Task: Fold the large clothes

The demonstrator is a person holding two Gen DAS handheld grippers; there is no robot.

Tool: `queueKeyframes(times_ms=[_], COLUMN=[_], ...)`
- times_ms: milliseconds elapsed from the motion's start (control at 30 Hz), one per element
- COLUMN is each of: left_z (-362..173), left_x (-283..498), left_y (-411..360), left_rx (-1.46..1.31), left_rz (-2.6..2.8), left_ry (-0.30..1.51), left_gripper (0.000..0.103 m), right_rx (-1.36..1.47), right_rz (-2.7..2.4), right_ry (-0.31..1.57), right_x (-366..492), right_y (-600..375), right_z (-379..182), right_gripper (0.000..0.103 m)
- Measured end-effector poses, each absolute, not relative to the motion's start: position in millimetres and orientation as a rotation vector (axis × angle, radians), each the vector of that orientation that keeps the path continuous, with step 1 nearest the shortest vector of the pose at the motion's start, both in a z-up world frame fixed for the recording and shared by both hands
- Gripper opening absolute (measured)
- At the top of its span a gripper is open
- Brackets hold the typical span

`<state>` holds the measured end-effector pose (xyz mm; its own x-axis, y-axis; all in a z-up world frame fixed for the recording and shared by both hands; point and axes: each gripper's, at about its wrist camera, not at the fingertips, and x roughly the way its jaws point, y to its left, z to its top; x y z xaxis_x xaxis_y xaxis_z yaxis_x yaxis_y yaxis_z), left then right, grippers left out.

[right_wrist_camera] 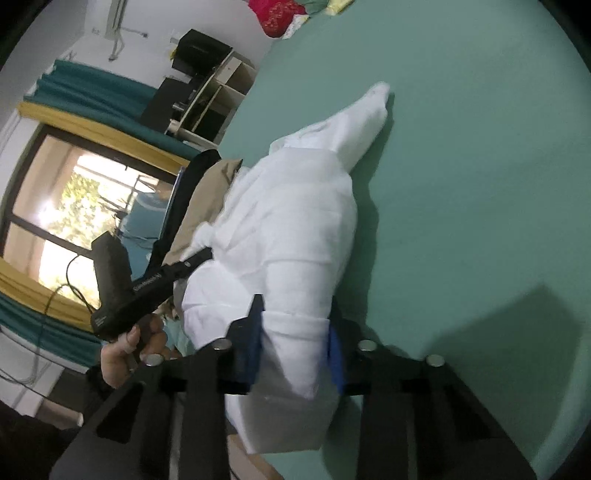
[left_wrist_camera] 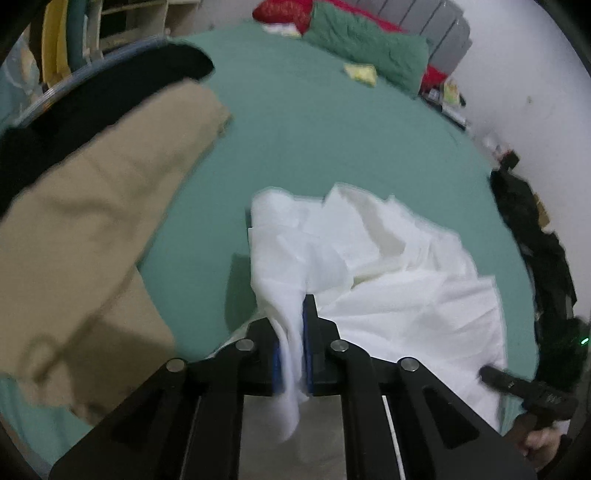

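A white garment (left_wrist_camera: 388,266) lies bunched on the green bed sheet (left_wrist_camera: 295,129). My left gripper (left_wrist_camera: 293,332) is shut on a fold of its near edge, and cloth hangs down between the blue pads. My right gripper (right_wrist_camera: 295,332) is shut on a thick fold of the same white garment (right_wrist_camera: 291,221), which is lifted and stretches away toward a pointed end on the sheet (right_wrist_camera: 461,147). The right gripper also shows in the left wrist view (left_wrist_camera: 532,395) at the lower right. The left gripper also shows in the right wrist view (right_wrist_camera: 155,280) at the left.
Tan trousers (left_wrist_camera: 92,221) and a black garment (left_wrist_camera: 92,107) lie on the bed's left. A green pillow (left_wrist_camera: 365,48), red bedding (left_wrist_camera: 284,14) and a yellow cloth (left_wrist_camera: 360,72) sit at the head. Dark clothes (left_wrist_camera: 532,236) hang at the right edge. Shelves (right_wrist_camera: 214,99) and a window (right_wrist_camera: 74,206) lie beyond the bed.
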<state>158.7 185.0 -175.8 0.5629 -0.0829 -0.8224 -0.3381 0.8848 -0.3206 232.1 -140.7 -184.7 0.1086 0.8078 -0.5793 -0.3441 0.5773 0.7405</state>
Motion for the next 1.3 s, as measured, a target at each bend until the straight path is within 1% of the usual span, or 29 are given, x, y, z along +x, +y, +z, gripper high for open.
queueKeyframes(times_ms=[33, 67, 133, 233, 367, 500, 600, 700, 733, 767, 800, 900, 1000, 1067, 1167, 1200, 1267, 1300], left_z=[-175, -174, -169, -154, -131, -124, -135, -160, -169, -177, -184, -178, -153, -146, -148, -149, -151, -150], left_x=[158, 156, 153, 150, 167, 201, 239, 266, 270, 273, 275, 262, 242, 231, 219, 218, 207, 201], left_y=[176, 170, 154, 135, 107, 62, 24, 4, 2, 1, 2, 19, 46, 58, 75, 76, 80, 82], left_rx=[-0.475, -0.463, -0.445, -0.457, -0.4, -0.302, -0.187, -0.071, -0.057, -0.059, -0.063, -0.1, -0.178, -0.202, -0.236, -0.242, -0.266, -0.271], left_rz=[0.147, 0.139, 0.118, 0.042, -0.049, -0.154, -0.205, -0.163, -0.146, -0.148, -0.154, -0.039, 0.104, 0.175, 0.246, 0.252, 0.254, 0.259], left_ry=[0.98, 0.985, 0.983, 0.963, 0.917, 0.895, 0.972, 1.061, 1.086, 1.103, 1.117, 1.021, 0.914, 0.894, 0.921, 0.941, 0.959, 0.958], left_gripper=[0.019, 0.022, 0.035, 0.045, 0.047, 0.047, 0.047, 0.047, 0.041, 0.029, 0.002, 0.001, 0.001, 0.001, 0.002, 0.004, 0.02, 0.037], right_rx=[0.458, 0.427, 0.354, 0.233, 0.1, 0.101, 0.129, 0.17, 0.178, 0.184, 0.186, 0.196, 0.213, 0.217, 0.204, 0.203, 0.2, 0.203], right_rz=[0.889, 0.882, 0.859, 0.811, 0.758, 0.762, 0.77, 0.767, 0.767, 0.773, 0.777, 0.782, 0.77, 0.767, 0.742, 0.736, 0.71, 0.704], right_ry=[1.167, 1.16, 1.15, 1.132, 1.128, 1.123, 1.091, 1.068, 1.068, 1.068, 1.07, 1.077, 1.087, 1.078, 1.071, 1.069, 1.067, 1.058], right_x=[236, 238, 232, 225, 228, 230, 231, 232, 232, 234, 234, 236, 238, 238, 237, 236, 234, 231], right_y=[-133, -124, -132, -154, -188, -209, -206, -209, -214, -214, -219, -228, -233, -233, -229, -229, -235, -240], right_z=[-174, -167, -154, -140, -127, -134, -143, -152, -153, -156, -157, -160, -161, -161, -162, -162, -160, -159], right_gripper=[0.025, 0.024, 0.024, 0.024, 0.024, 0.026, 0.028, 0.03, 0.032, 0.032, 0.034, 0.037, 0.038, 0.042, 0.046, 0.048, 0.052, 0.054])
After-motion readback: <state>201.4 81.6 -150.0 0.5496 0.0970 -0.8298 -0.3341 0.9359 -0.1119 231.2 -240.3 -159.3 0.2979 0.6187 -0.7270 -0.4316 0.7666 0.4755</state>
